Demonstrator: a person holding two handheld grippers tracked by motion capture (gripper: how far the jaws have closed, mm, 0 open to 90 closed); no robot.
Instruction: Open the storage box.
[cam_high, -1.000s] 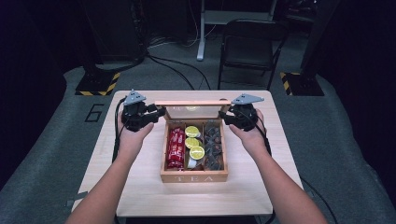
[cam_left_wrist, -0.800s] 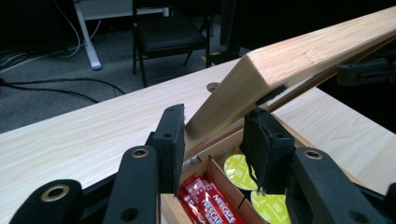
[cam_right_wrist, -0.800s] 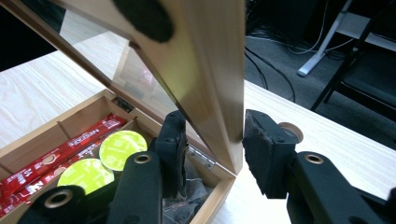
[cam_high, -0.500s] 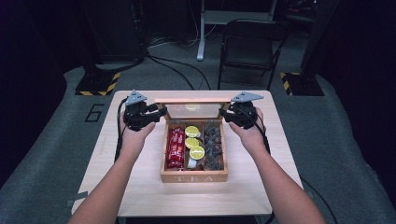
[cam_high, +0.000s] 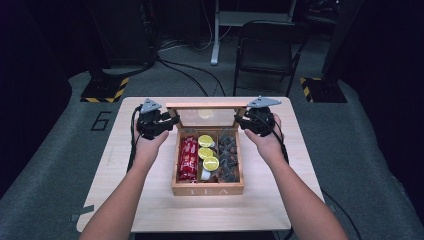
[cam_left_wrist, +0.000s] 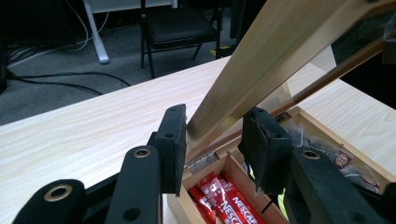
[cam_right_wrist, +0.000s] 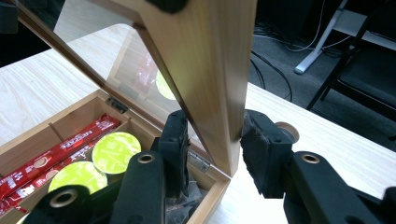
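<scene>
A wooden tea box stands mid-table with its glass-paned lid raised at the back. My left gripper is at the lid's left side rail and my right gripper at its right side rail. In the left gripper view the rail runs between the jaws of the left gripper, which have just been closing, and the pads press on it. In the right gripper view the right gripper clamps the other rail. Red sachets, yellow-green capsules and dark tea bags fill the box.
The light wooden table has bare surface on both sides of the box and in front of it. A black chair, cables and stand bases sit on the grey floor behind the table.
The lid has tilted, so more of its glass pane faces the high view than a second ago. The left hand has sunk slightly. The right hand has stayed where it was.
</scene>
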